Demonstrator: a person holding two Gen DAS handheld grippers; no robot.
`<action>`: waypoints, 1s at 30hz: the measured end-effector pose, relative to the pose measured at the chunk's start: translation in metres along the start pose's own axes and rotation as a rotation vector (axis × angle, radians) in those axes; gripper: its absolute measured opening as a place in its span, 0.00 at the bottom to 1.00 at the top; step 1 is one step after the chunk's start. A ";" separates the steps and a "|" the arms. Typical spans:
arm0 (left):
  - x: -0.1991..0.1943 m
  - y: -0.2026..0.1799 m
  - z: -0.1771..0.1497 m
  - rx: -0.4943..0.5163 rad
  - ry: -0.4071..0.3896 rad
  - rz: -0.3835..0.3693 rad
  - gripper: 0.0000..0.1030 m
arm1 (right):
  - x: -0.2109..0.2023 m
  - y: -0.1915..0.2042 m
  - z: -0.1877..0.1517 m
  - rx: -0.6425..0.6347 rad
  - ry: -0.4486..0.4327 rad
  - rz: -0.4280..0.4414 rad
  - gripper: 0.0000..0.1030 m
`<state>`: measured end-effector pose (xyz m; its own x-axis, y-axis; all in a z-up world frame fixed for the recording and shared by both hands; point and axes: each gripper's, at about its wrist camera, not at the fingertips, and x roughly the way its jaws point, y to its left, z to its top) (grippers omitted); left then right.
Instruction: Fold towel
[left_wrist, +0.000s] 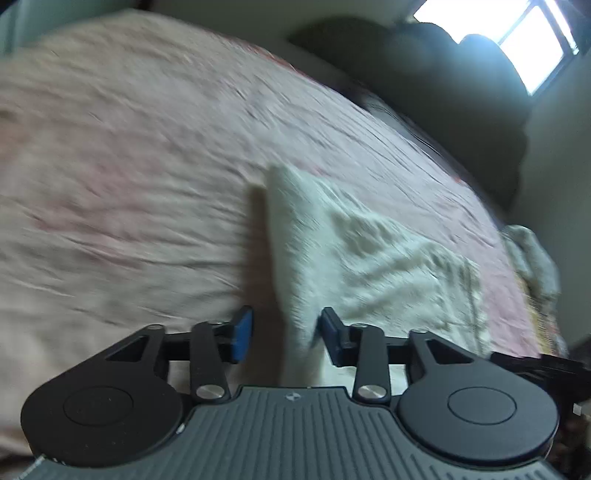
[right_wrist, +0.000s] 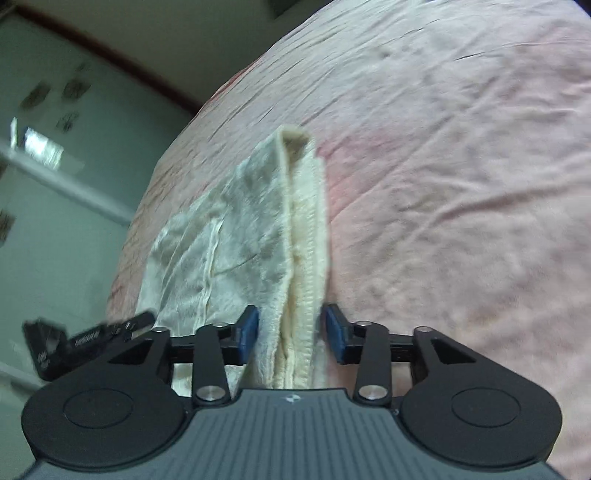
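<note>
Cream towel on a pink bedspread, an edge between each set of jaws.

The towel lies rumpled on the bed. The right gripper has jaws parted around a raised doubled hem, pads just beside the cloth. The left gripper is also open, a towel corner standing between its blue pads.

1. Motion blur smears the bed cover and dark heap at its far edge.
2. The towel runs beneath the right tool, its near end hidden.
3. Wall stickers are too blurred to read.
</note>
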<state>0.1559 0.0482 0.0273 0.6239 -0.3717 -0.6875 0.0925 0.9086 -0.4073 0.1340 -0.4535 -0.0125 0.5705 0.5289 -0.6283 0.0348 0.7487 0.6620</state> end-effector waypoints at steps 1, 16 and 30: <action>-0.019 -0.008 -0.005 0.069 -0.068 0.050 0.50 | -0.014 0.005 -0.007 -0.009 -0.069 -0.048 0.44; -0.040 -0.082 -0.149 0.393 -0.099 0.211 0.88 | -0.002 0.107 -0.178 -0.491 -0.235 -0.525 0.78; -0.030 -0.076 -0.144 0.381 -0.103 0.260 1.00 | 0.023 0.112 -0.178 -0.440 -0.299 -0.551 1.00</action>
<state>0.0187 -0.0370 -0.0081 0.7363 -0.1195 -0.6660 0.1894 0.9813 0.0333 0.0047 -0.2860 -0.0258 0.7653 -0.0507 -0.6417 0.0843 0.9962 0.0218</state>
